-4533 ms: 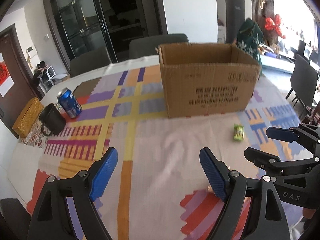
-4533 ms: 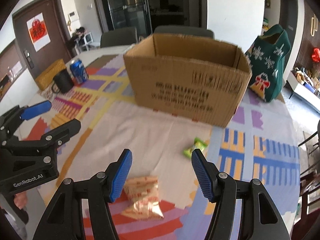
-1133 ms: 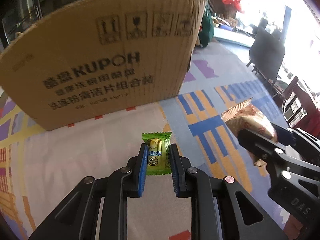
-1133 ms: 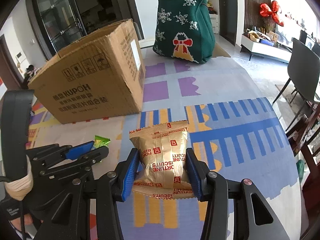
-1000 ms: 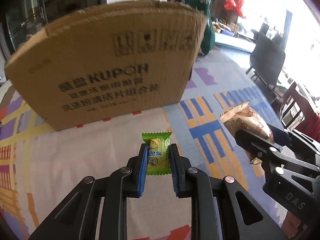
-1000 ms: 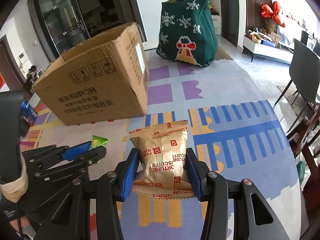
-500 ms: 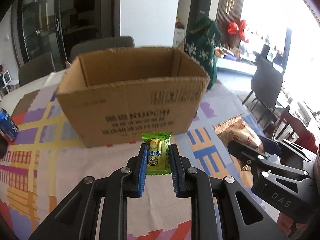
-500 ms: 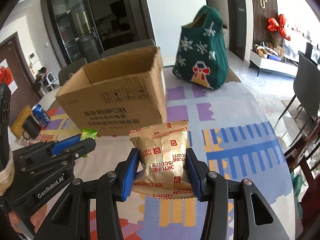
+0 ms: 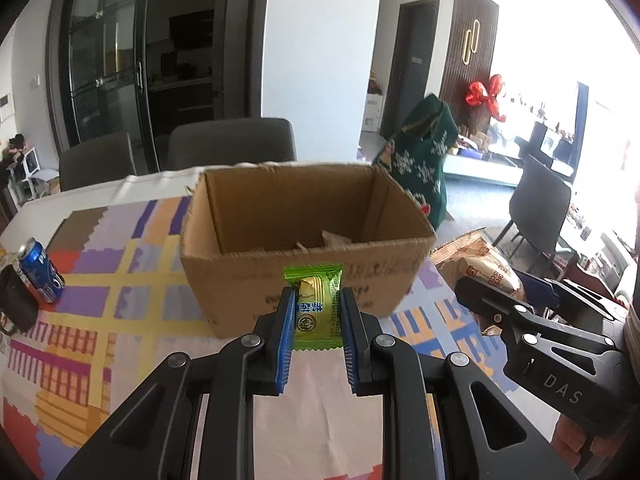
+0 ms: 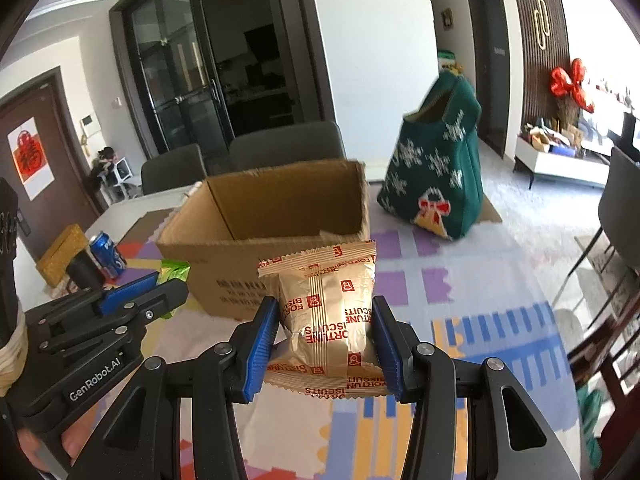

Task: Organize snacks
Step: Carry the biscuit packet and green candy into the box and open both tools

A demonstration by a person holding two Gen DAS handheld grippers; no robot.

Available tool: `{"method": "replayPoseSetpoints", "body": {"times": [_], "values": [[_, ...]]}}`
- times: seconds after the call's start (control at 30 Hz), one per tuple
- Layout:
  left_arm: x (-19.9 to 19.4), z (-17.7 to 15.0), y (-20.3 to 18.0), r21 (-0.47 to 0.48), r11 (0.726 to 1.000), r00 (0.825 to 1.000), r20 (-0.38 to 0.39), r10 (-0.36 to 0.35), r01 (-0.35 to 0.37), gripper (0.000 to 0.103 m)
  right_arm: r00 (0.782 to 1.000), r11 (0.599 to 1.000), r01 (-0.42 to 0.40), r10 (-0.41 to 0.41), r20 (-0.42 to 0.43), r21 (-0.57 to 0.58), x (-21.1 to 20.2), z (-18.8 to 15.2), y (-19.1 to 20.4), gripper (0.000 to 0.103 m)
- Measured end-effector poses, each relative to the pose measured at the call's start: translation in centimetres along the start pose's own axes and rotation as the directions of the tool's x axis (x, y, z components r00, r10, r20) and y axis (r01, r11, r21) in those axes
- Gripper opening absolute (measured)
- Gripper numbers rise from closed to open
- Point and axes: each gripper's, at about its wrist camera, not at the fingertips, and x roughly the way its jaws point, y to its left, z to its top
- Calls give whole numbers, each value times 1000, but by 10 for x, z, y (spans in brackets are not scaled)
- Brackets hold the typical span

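A: From the left wrist, what is the left gripper doing?

B: Its blue pads are pinched tight on a small green candy, held upright in front of the box. The box stands open on the patterned cloth, and this view looks down into it: pale wrappers lie at the bottom near the front wall.

A: Does the right wrist view show those?

B: No, the front wall hides the floor of the box there. That view gives instead the right gripper clamped on a gold biscuit pack with red print, held clear above the cloth, just before the box.

A: Do the grippers see each other?

B: Yes. The left view catches the biscuit pack from the side at right, in the other gripper. The right view shows only a green corner of the candy past the left gripper.

A: Anything else?

B: A blue can by a black mug at left, and a green bag beyond the box, seen whole only from the right.
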Motion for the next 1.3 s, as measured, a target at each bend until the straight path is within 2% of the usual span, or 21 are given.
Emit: {"method": "replayPoseSetpoints", "body": {"times": [0.4,0.73,1.0,1.3], "values": [[0,30,18,-14,999,998,37,43,-43,22,998,998,5,-1,64,-56,5,40,18,48],[26,59,35,-26,999,999,-9,48,-48,22,998,995,-1,7,63,-95,23,67,29,48],[53,81,44,-25,998,997,-61,56,-58,22,1000,995,-14,14,-1,-95,55,87,31,48],[83,86,50,-22,997,990,-121,69,-73,22,995,996,-17,8,-101,-88,93,100,26,48]]}}
